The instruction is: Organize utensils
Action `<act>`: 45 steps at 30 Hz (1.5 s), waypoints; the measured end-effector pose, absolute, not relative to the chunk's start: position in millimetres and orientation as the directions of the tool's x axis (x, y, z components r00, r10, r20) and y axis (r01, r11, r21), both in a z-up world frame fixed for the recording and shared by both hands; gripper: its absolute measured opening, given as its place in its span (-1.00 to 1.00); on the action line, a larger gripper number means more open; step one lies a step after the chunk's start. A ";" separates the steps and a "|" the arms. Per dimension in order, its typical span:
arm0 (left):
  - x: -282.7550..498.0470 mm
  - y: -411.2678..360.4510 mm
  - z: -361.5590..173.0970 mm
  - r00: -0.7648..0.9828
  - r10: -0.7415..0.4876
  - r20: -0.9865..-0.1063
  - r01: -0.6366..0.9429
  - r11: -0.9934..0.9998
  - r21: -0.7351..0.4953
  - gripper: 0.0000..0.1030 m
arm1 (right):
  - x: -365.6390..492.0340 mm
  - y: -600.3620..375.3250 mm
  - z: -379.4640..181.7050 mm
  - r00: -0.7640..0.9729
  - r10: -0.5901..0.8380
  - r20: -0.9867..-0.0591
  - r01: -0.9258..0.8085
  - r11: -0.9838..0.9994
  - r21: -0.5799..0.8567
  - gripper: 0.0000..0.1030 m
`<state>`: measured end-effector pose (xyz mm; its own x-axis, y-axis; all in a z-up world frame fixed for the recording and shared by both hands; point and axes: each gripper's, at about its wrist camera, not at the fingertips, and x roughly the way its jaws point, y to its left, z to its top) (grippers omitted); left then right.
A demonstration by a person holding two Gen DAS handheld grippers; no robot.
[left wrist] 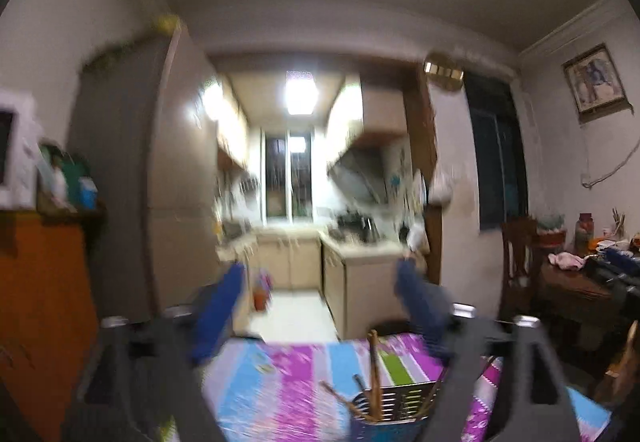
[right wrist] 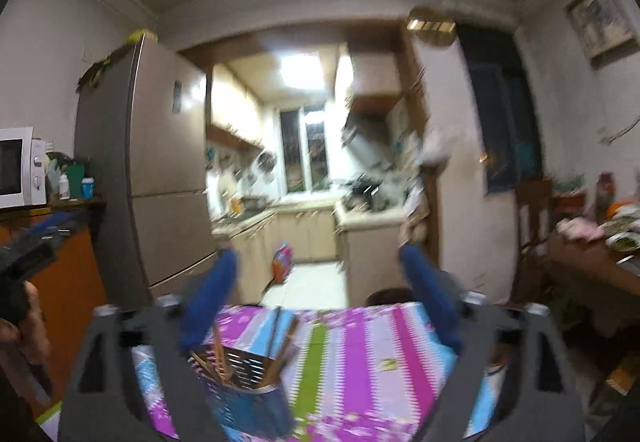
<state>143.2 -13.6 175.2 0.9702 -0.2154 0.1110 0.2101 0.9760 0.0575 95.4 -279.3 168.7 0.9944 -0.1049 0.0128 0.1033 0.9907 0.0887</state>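
holder [right wrist: 240, 374]: dark perforated metal caddy, upright on striped surface [right wrist: 360, 354], near its edge | chopsticks [right wrist: 219, 352]: brown sticks standing tilted inside, tips above rim | left claw [left wrist: 320, 302]: blue fingers spread wide, holds nothing | right claw [right wrist: 316, 282]: spread wide, holds nothing, raised above holder

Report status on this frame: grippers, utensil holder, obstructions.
Left gripper open, empty. Right gripper open, empty. Utensil holder upright on striped tablecloth, chopsticks inside. Nothing blocking.
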 end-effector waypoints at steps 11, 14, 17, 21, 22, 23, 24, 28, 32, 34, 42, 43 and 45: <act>-7.7 15.3 99.8 0.969 -0.231 -0.083 0.234 0.972 0.025 0.93 | -12.2 -238.8 101.3 0.964 -0.208 -0.168 0.215 0.976 0.022 0.90; -11.3 12.5 57.8 0.959 -0.193 -0.206 0.202 0.979 0.022 0.93 | -17.9 -218.8 68.8 0.950 -0.185 -0.250 0.201 0.979 0.037 0.90; -12.0 12.7 22.2 0.940 -0.174 -0.294 0.190 0.982 0.024 0.93 | -15.6 -192.7 41.8 0.924 -0.217 -0.314 0.219 0.975 -0.030 0.90; -14.8 10.8 -6.8 0.917 -0.161 -0.365 0.186 0.982 0.034 0.93 | -19.0 -171.1 18.6 0.898 -0.246 -0.364 0.231 0.969 -0.084 0.90; -14.5 10.2 -12.0 0.911 -0.157 -0.381 0.186 0.982 0.038 0.93 | -19.8 -167.9 14.1 0.891 -0.256 -0.375 0.241 0.967 -0.089 0.90; -14.5 8.9 -14.0 0.908 -0.154 -0.389 0.184 0.982 0.042 0.93 | -20.6 -165.6 10.6 0.886 -0.258 -0.385 0.243 0.966 -0.089 0.90; -13.5 8.1 -16.0 0.906 -0.145 -0.398 0.179 0.983 0.049 0.93 | -20.5 -163.9 7.0 0.881 -0.251 -0.400 0.236 0.968 -0.087 0.90; -14.7 2.5 -19.9 0.905 -0.120 -0.407 0.167 0.983 0.082 0.93 | -20.9 -165.1 1.1 0.874 -0.254 -0.415 0.240 0.967 -0.087 0.90; -15.4 -1.1 -17.6 0.906 -0.095 -0.413 0.144 0.986 0.087 0.93 | -26.6 -164.5 6.0 0.877 -0.276 -0.394 0.266 0.961 -0.080 0.90; -17.2 -2.0 -15.6 0.908 -0.082 -0.411 0.122 0.990 0.073 0.93 | -28.4 -162.4 8.0 0.877 -0.297 -0.376 0.286 0.954 -0.088 0.90; -31.9 -4.5 3.8 0.938 -0.005 -0.348 0.034 0.997 0.076 0.93 | -37.0 -157.5 21.3 0.870 -0.393 -0.296 0.370 0.919 -0.134 0.90; -34.0 -4.9 7.1 0.943 0.009 -0.334 0.019 0.996 0.083 0.93 | -36.9 -157.7 22.9 0.871 -0.395 -0.292 0.372 0.919 -0.133 0.90; -37.4 -6.6 12.2 0.950 0.028 -0.311 0.003 0.995 0.099 0.93 | -37.1 -157.5 26.3 0.871 -0.400 -0.287 0.377 0.917 -0.132 0.90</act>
